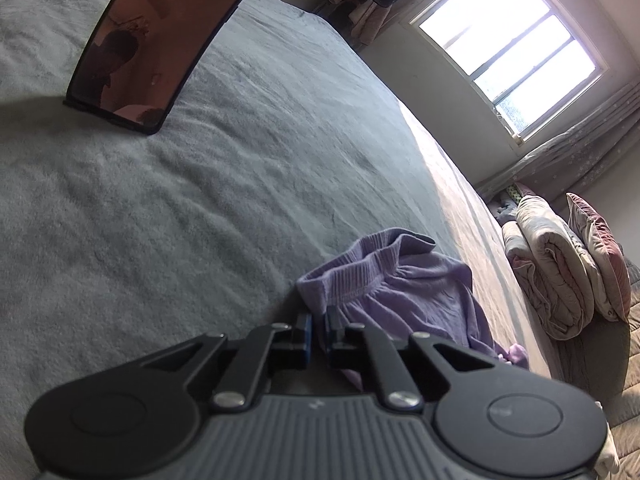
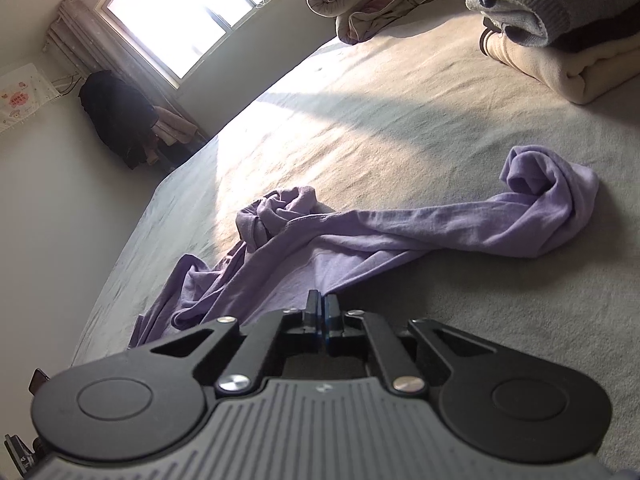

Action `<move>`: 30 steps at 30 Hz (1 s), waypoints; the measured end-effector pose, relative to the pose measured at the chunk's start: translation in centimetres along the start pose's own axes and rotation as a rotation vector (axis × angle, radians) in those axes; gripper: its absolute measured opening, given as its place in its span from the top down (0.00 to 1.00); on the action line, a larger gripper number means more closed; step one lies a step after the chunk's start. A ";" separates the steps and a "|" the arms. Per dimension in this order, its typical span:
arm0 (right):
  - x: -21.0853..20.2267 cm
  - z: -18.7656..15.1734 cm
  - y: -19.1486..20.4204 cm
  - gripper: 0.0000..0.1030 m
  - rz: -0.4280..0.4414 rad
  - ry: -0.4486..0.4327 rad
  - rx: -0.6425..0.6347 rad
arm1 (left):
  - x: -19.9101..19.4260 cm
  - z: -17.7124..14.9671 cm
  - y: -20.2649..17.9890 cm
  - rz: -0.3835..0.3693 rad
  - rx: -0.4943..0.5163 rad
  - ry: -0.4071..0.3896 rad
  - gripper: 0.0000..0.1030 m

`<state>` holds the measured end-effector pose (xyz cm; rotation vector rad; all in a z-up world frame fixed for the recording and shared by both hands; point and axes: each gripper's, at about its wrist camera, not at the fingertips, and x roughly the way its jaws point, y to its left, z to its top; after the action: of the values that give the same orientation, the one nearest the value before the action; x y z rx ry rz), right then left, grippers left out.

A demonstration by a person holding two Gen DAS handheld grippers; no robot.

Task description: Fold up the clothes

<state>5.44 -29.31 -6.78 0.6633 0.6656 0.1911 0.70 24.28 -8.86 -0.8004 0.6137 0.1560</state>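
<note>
While the bed (image 2: 440, 120) gives me wide flat room, the purple garment (image 2: 360, 232) lies on it bunched and twisted, one long part trailing toward the folded stack (image 2: 560, 40), the rest heaped near the bed's edge. To fold it well I judge it must first lie flat, so both grips should draw apart evenly and low over the sheet, without jerking the twisted end. My left gripper (image 1: 318, 330) has its jaws nearly together at the ribbed band (image 1: 360, 276); cloth seems to sit between them, though I cannot be sure. My right gripper (image 2: 322, 308) has its jaws closed at the garment's near edge; whether they pinch cloth I cannot tell.
</note>
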 end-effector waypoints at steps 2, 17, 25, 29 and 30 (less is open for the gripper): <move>-0.8 -0.2 0.1 0.98 -0.012 0.009 -0.015 | -0.4 0.0 0.1 0.001 -0.002 0.005 0.95; -7.0 -3.8 1.7 0.99 -0.105 0.100 -0.237 | -4.2 -0.7 1.0 0.020 0.019 0.056 0.95; -10.1 -5.7 2.0 0.99 -0.123 0.148 -0.311 | -7.6 -0.4 1.3 0.042 0.026 0.071 0.95; -11.3 -6.5 2.4 0.99 -0.138 0.183 -0.340 | -9.1 -0.2 1.6 0.083 0.048 0.084 0.95; -11.5 -6.8 2.5 0.99 -0.142 0.194 -0.350 | -9.4 -0.3 1.8 0.095 0.051 0.088 0.95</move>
<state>-7.66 -28.17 -3.37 0.2614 0.8388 0.2351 -7.71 26.24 -4.77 -0.7319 0.7361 0.1917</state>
